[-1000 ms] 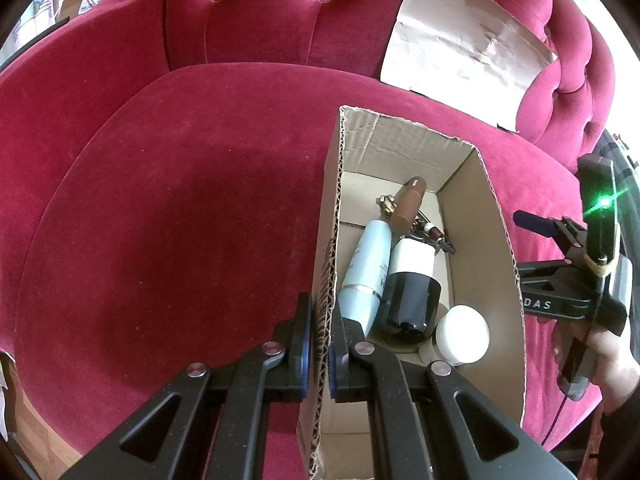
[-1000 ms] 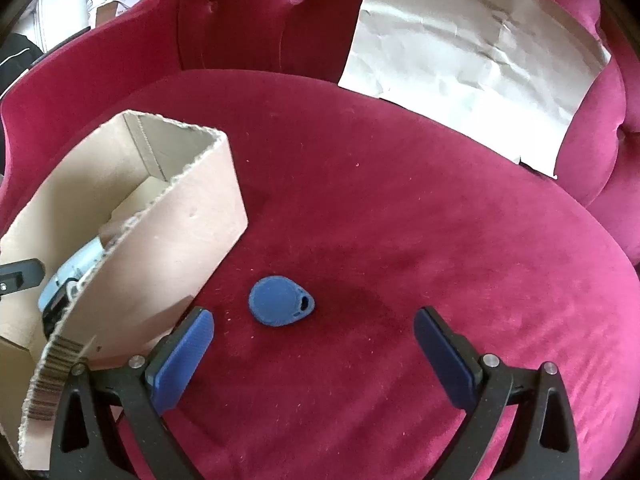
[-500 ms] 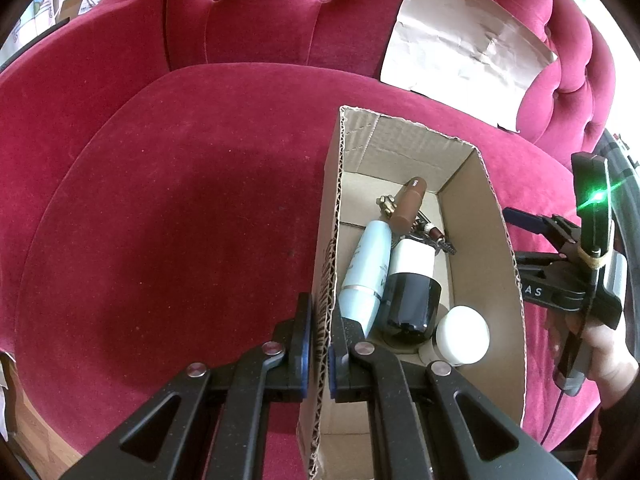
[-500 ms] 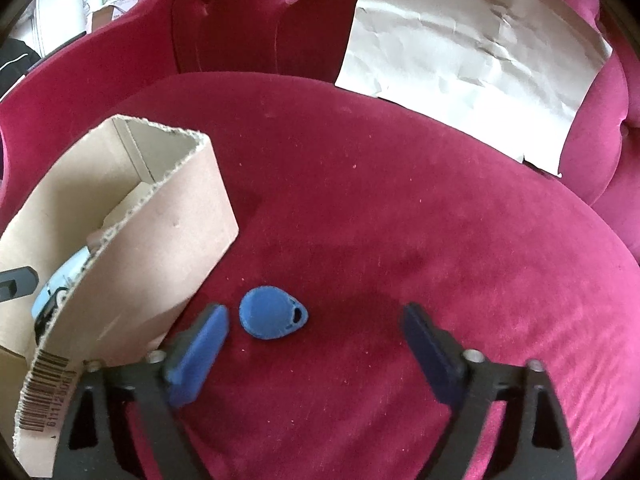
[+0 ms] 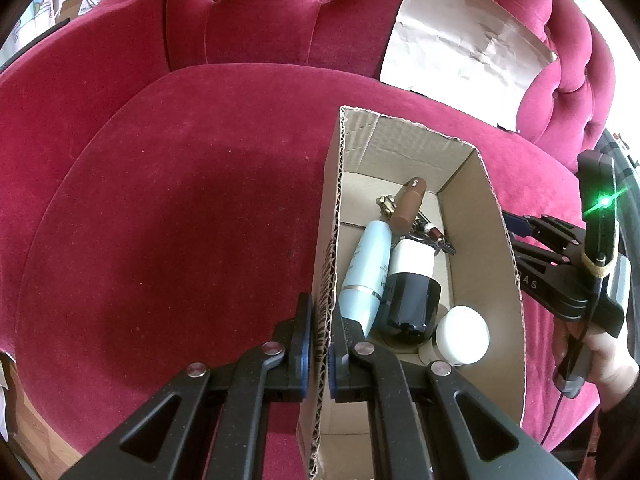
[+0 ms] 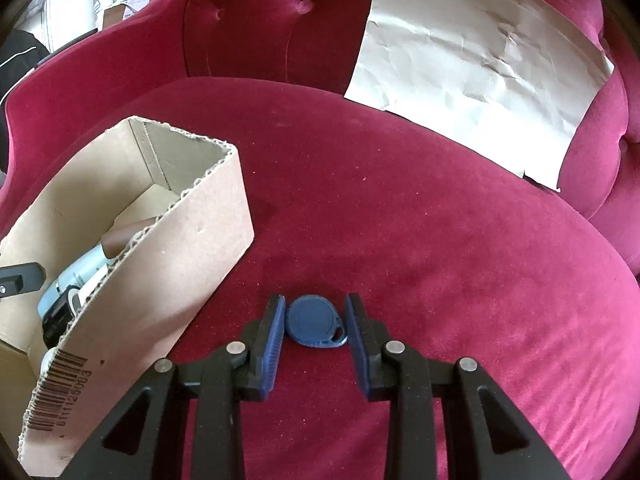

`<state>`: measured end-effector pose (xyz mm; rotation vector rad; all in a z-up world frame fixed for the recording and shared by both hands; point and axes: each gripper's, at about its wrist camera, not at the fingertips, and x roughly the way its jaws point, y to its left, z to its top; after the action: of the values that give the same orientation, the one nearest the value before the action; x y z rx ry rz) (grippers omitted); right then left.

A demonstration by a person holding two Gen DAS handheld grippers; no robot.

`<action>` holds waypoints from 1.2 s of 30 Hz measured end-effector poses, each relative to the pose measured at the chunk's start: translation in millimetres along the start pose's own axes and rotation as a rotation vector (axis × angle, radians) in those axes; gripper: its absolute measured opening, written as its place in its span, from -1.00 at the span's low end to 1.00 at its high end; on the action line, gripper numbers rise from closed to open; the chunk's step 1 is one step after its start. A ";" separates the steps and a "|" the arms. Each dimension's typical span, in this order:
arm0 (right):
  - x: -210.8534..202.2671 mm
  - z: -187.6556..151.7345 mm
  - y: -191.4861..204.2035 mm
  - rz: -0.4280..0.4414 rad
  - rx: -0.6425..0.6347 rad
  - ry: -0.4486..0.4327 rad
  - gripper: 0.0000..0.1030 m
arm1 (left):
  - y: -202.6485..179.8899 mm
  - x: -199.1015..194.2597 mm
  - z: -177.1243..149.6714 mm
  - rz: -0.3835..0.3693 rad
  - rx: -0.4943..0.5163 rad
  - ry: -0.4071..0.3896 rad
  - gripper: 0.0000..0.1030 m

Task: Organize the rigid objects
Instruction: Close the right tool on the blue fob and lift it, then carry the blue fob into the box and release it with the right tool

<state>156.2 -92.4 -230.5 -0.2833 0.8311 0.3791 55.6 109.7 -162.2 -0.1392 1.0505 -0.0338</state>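
A: The cardboard box [image 5: 502, 248] wall is clamped by the left gripper [image 5: 318, 332].

B: The right gripper [image 6: 315, 326] is closing around the blue key fob [image 6: 314, 321] on the cushion [image 6: 400, 220]; contact seems incomplete. A lift into the box is called for next.

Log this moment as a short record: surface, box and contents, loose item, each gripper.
surface: red velvet seat, paper sheet against its back
box: cardboard box, open top
contents: pale blue bottle, black-and-white bottle, brown tube, white cap
loose item: blue key fob, on the seat beside the box
left gripper: shut on the box wall
right gripper: jaws closing around the fob
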 end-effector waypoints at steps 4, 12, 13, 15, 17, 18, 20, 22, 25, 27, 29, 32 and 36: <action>-3.7 0.2 0.5 -0.002 0.004 -0.005 -0.38 | 0.0 0.0 0.0 0.000 0.001 0.000 -0.89; -15.1 -0.8 -0.7 -0.003 0.009 -0.018 -0.38 | 0.2 -0.1 0.2 0.000 0.001 0.000 -0.89; -17.3 -0.5 -1.4 -0.006 0.012 -0.017 -0.38 | -0.1 0.0 0.0 0.000 0.000 0.000 -0.89; -20.6 1.3 -4.1 -0.011 0.021 -0.019 -0.38 | 0.0 0.0 -0.1 0.001 0.001 0.000 -0.89; -27.7 2.2 -5.5 -0.017 0.029 -0.027 -0.38 | 0.0 0.0 -0.1 0.000 0.001 0.000 -0.89; -30.8 2.3 -5.9 -0.018 0.031 -0.029 -0.38 | 0.0 0.0 0.0 0.000 0.001 0.000 -0.89; -37.6 2.6 -6.5 -0.023 0.035 -0.035 -0.38 | 0.2 0.0 0.0 0.000 0.001 0.000 -0.89; -43.3 2.4 -6.4 -0.027 0.037 -0.037 -0.38 | -0.1 0.0 0.0 0.001 0.001 0.000 -0.89; -50.7 1.4 -6.2 -0.037 0.041 -0.041 -0.38 | 0.0 0.1 0.1 0.001 0.001 0.000 -0.88; -55.3 0.9 -6.5 -0.039 0.045 -0.044 -0.38 | 0.0 0.1 0.1 0.001 0.001 0.000 -0.89; -59.8 0.9 -6.6 -0.040 0.053 -0.047 -0.38 | 0.3 0.2 0.3 0.000 0.001 0.000 -0.89; -68.1 1.2 -7.3 -0.041 0.069 -0.058 -0.38 | 0.1 0.2 0.2 0.001 0.002 0.000 -0.89; -79.7 3.9 -10.1 -0.045 0.089 -0.069 -0.38 | -0.1 0.1 0.1 0.001 0.001 0.000 -0.88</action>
<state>114.3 -117.1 -166.6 -0.2044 0.7705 0.3073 55.7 109.6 -162.2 -0.1374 1.0501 -0.0335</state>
